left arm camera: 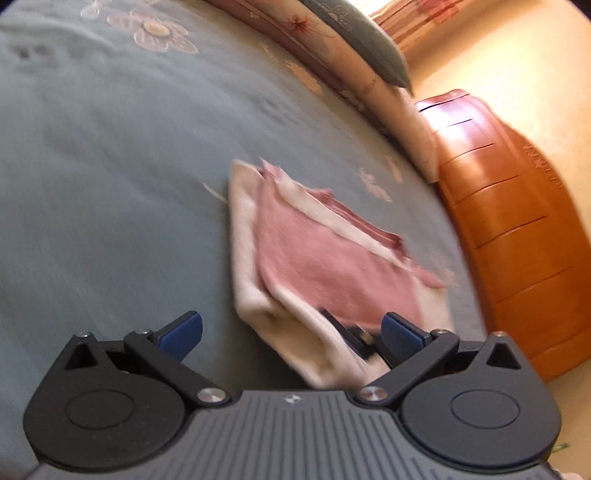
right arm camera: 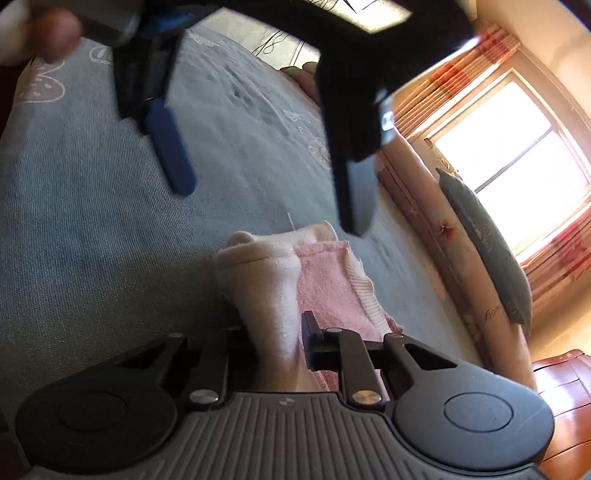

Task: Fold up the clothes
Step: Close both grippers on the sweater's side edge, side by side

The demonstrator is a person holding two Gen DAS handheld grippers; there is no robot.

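A folded pink and cream garment (left arm camera: 325,266) lies on the grey-green bedspread (left arm camera: 110,184). My left gripper (left arm camera: 291,332) is open just above the garment's near cream edge, its blue pads (left arm camera: 184,332) spread wide and nothing between them. In the right wrist view my right gripper (right arm camera: 273,328) is shut on the cream fold of the garment (right arm camera: 266,280), lifting that edge a little off the bedspread (right arm camera: 92,240). The left gripper (right arm camera: 271,208) hangs open above and beyond it, one blue finger (right arm camera: 170,147) clear and the other dark and blurred.
A wooden chest of drawers (left arm camera: 517,240) stands right beside the bed. Pillows (left arm camera: 362,44) lie along the far edge, against the wall. A bright window (right arm camera: 517,147) with striped curtains is at the right. A hand (right arm camera: 48,33) shows at the top left.
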